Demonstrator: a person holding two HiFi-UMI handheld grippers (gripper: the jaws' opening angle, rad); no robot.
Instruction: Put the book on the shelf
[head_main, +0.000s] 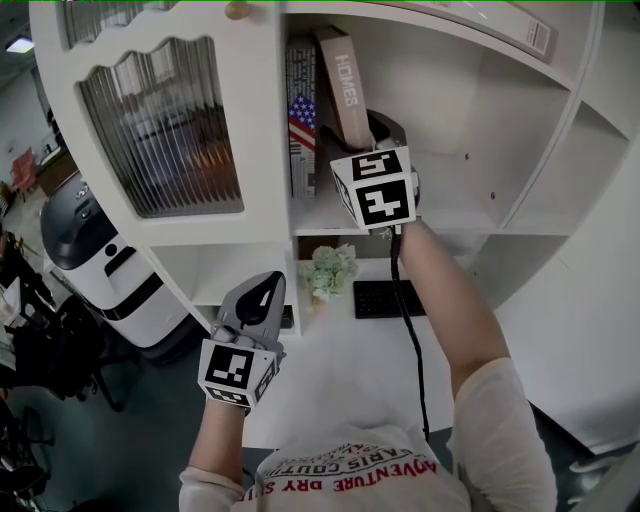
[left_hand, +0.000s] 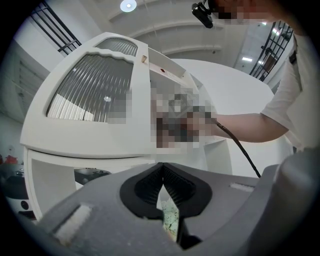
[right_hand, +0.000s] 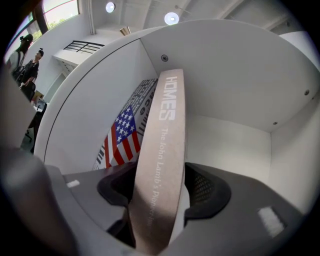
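A tan book with "HOMES" on its spine (head_main: 345, 85) (right_hand: 162, 150) stands in the white shelf (head_main: 330, 215) compartment. It leans left against a book with an American flag on its spine (head_main: 301, 120) (right_hand: 122, 137). My right gripper (head_main: 378, 135) (right_hand: 161, 186) reaches into the compartment with the tan book between its jaws. A gap shows beside the right pad, so the jaws are open around the book. My left gripper (head_main: 268, 285) (left_hand: 161, 172) hangs lower, over the desk and in front of the cabinet. It is shut and holds nothing.
A cabinet door with ribbed glass (head_main: 160, 130) stands left of the compartment. Below the shelf, a small pale-green plant (head_main: 330, 270) and a black keyboard (head_main: 385, 298) sit on the white desk (head_main: 340, 370). A white and black machine (head_main: 90, 250) stands on the floor at the left.
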